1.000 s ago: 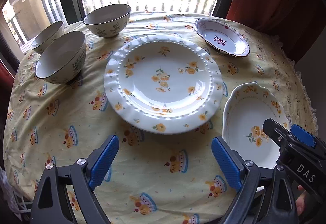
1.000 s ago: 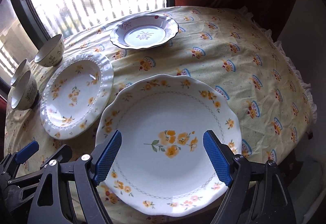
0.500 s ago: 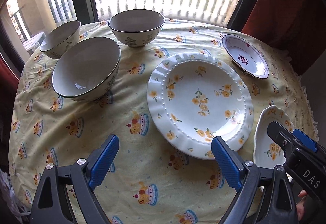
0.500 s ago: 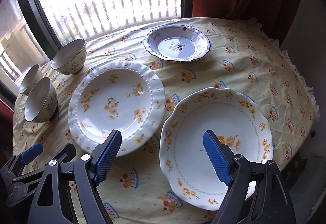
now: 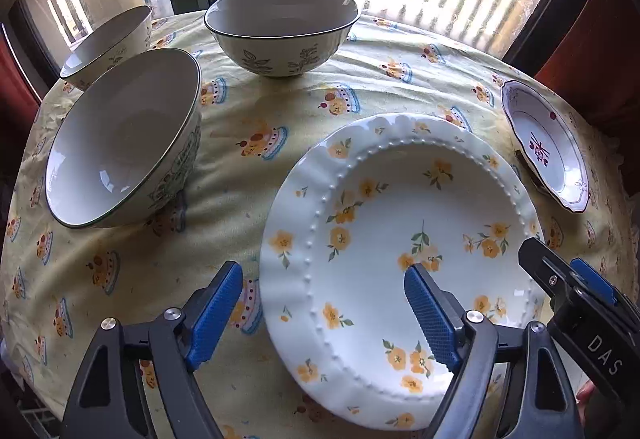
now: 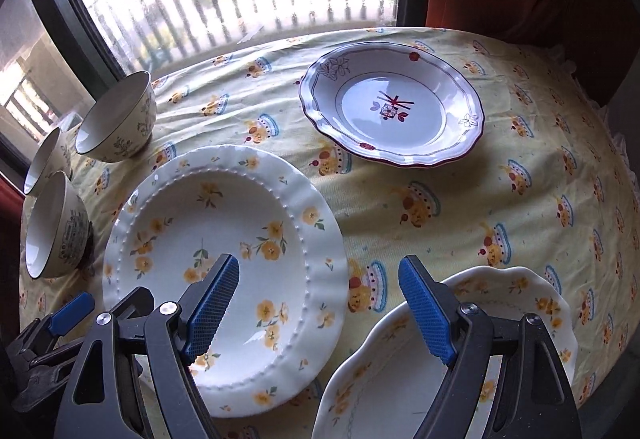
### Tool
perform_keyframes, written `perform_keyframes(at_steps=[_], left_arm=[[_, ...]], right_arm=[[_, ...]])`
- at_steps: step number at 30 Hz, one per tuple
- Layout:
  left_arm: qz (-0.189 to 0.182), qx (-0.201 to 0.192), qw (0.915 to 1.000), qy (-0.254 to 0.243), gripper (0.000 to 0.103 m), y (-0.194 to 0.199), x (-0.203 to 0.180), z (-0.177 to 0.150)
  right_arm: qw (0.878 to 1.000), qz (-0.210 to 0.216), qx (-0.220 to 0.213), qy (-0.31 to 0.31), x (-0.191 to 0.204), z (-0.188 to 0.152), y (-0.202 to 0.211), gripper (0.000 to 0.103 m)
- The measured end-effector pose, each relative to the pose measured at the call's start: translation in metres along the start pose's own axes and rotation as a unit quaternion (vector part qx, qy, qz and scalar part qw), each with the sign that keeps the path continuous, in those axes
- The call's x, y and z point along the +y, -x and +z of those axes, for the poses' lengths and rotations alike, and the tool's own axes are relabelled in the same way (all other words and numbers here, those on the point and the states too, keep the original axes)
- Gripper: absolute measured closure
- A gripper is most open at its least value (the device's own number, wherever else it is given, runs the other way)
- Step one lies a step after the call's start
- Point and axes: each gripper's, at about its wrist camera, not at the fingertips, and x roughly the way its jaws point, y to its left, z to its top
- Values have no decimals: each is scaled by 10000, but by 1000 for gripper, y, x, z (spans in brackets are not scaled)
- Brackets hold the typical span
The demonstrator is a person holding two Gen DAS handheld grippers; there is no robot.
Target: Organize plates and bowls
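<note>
- We see our left tool (image 5: pixel 324 313) spread, its jaws having just been narrowing, with nothing pinched; the left rim of the beaded plate (image 5: pixel 392 239) lies below the gap between its blue pads, the pads not pressing it.
- Our right tool (image 6: pixel 320 309) is spread too and grips nothing; its left pad hangs over the beaded plate (image 6: pixel 224 227), its right pad over the rim of the scalloped yellow-flower plate (image 6: pixel 516 303), bare cloth under the gap.
- All dishes sit face up on the desk (image 5: pixel 360 79), covered with a yellow printed cloth.
- The beaded plate is round, so it has no long axis; it lies flat at the desk's middle.
- The maroon-edged plate (image 6: pixel 392 107) lies flat beyond it to the right, apart from the other plates.
- Three bowls stand upright, mouths up, at the left by the window: the near bowl (image 5: pixel 124 143), the far-left bowl (image 5: pixel 108 47) just behind it, and the middle bowl (image 5: pixel 280 27) well apart.
- In the left view, the right tool's black body intrudes at the lower right edge.
</note>
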Motion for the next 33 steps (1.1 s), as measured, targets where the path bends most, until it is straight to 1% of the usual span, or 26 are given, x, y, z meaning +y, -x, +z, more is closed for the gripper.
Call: perform_keyframes(at_steps=[4, 6, 9, 10, 11, 17, 21, 26, 33], left_arm=[[65, 91, 9999, 38, 24, -15, -5, 6], [97, 125, 9999, 34, 25, -19, -6, 7], [197, 148, 9997, 11, 27, -22, -8, 8], [215, 143, 9997, -8, 27, -23, -8, 8], [209, 133, 9997, -17, 27, -23, -8, 8], [201, 207, 9995, -103, 26, -21, -2, 7], [271, 320, 9990, -176, 26, -17, 9, -2], [330, 439, 9980, -327, 26, -7, 25, -24], [289, 633, 9962, -520, 26, 6, 49, -53]], right_arm=[[9997, 159, 130, 108, 0, 11, -19, 22], [9994, 229, 192, 165, 2, 14, -28, 24], [9988, 339, 279, 229, 5, 17, -38, 31], [9984, 402, 314, 251, 6, 17, -40, 36], [9984, 358, 328, 273, 7, 16, -41, 38], [9989, 222, 321, 267, 12, 12, -40, 38], [9982, 303, 447, 273, 22, -1, -34, 38], [9970, 354, 626, 288, 38, -27, -25, 38], [9960, 233, 818, 267, 57, -65, -7, 38]])
